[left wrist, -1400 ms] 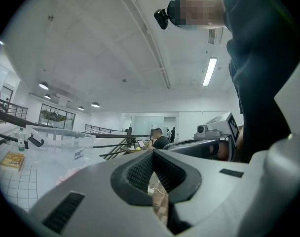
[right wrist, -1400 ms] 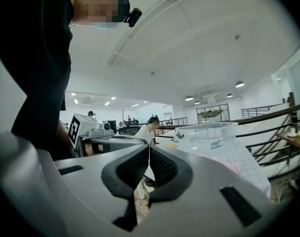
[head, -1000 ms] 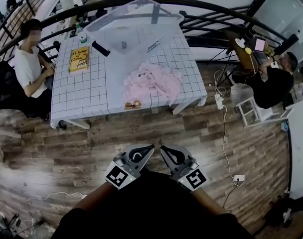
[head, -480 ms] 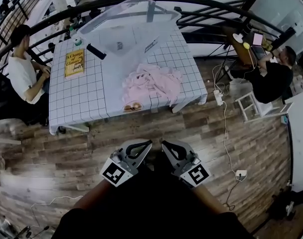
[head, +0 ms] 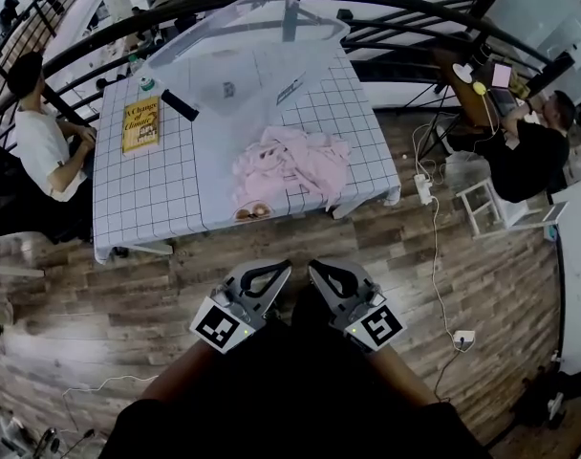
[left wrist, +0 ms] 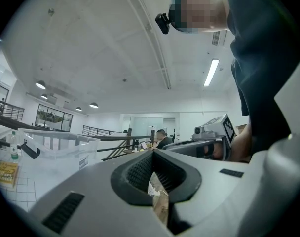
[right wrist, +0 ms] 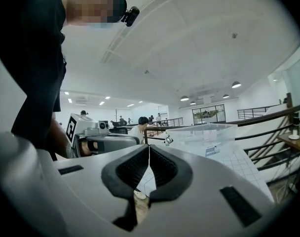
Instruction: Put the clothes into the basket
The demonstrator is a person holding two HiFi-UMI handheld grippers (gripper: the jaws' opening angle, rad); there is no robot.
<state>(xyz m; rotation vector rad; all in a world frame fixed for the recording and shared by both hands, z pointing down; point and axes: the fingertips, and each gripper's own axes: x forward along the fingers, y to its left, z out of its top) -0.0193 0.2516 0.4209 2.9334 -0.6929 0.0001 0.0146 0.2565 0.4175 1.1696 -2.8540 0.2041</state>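
Now the table (head: 147, 199) sits slightly nearer than a second ago. Left gripper (head: 287, 265) and right gripper (head: 312, 267): jaws together, empty. Clothes (head: 290, 165) are heaped at the table's near edge, basket (head: 243, 60) beyond. Small brown item (head: 252, 212) is unclear.

**One legible title, on a book**

Yellow book (head: 140, 125) on counter (head: 157, 199): cover title, seemingly "A Change of Climate". Labels on basket (head: 195, 55) wall: too small to read. Square black-and-white code markers on left gripper (head: 274, 269) and right gripper (head: 316, 270): patterns only, no letters or numbers.
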